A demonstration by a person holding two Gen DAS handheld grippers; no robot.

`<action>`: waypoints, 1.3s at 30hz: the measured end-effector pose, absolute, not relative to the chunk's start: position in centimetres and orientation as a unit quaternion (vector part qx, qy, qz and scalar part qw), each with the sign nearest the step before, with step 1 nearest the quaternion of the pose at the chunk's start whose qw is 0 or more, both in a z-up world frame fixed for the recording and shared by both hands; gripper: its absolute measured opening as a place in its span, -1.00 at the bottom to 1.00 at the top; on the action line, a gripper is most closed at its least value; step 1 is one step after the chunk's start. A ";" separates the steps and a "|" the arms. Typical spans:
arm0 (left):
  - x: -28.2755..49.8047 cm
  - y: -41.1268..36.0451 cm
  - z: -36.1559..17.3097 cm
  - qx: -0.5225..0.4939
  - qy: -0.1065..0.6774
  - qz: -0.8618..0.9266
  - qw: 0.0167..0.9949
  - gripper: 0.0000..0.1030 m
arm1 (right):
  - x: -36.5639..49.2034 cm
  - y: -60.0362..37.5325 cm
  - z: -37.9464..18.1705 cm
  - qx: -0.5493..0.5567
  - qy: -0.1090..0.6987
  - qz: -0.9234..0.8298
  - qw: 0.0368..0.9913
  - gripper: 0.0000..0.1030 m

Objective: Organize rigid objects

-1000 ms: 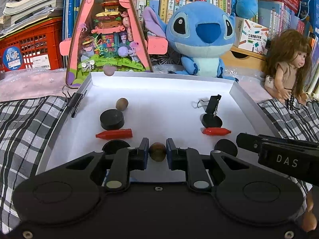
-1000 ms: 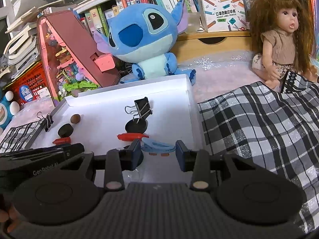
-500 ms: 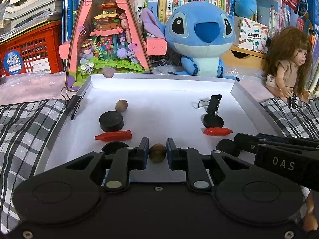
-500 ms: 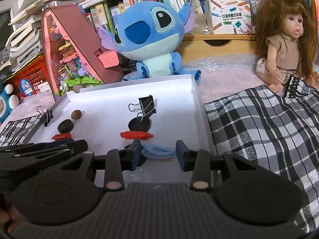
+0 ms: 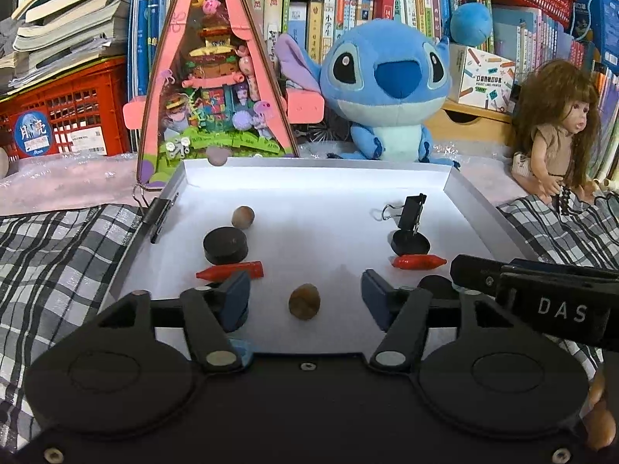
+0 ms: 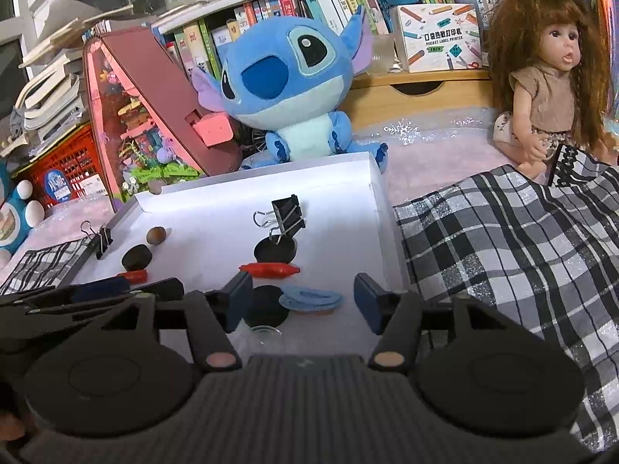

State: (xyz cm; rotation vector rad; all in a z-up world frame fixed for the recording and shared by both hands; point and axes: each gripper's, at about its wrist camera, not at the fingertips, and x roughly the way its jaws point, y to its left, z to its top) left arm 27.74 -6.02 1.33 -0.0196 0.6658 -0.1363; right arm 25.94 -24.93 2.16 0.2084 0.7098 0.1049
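A white tray point(image 5: 309, 178) holds small objects. My left gripper point(image 5: 305, 297) is open, and a brown nut point(image 5: 304, 301) lies loose on the tray between its fingers. A second nut point(image 5: 243, 216), a black disc point(image 5: 225, 245) and a red piece point(image 5: 232, 270) lie at the left. A binder clip point(image 5: 410, 208), a black disc point(image 5: 410, 243) and a red piece point(image 5: 418, 261) lie at the right. My right gripper point(image 6: 303, 297) is open over a blue oval piece point(image 6: 310, 299) beside another black disc point(image 6: 267, 305).
A Stitch plush point(image 5: 387, 89), a pink triangular model house point(image 5: 216, 77) and a doll point(image 5: 557, 131) stand behind the tray. Checked cloth point(image 6: 522, 239) lies on both sides. A binder clip point(image 6: 98, 237) grips the tray's left rim. Bookshelves fill the back.
My left gripper has opened and let go of the brown nut, which now lies on the tray. My right gripper has opened wider around the blue piece.
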 end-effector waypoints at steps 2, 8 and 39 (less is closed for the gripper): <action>27.5 -5.9 1.5 -0.009 0.323 -0.066 0.944 0.34 | 25.8 -25.0 2.4 0.103 0.343 0.051 0.932 0.49; 26.9 -5.6 1.8 -0.006 0.314 -0.064 0.947 0.50 | 25.3 -25.2 2.9 0.105 0.332 0.050 0.936 0.61; 18.0 -1.5 3.5 -0.010 0.293 -0.067 0.954 0.70 | 18.2 -24.9 5.1 0.077 0.275 0.028 0.958 1.00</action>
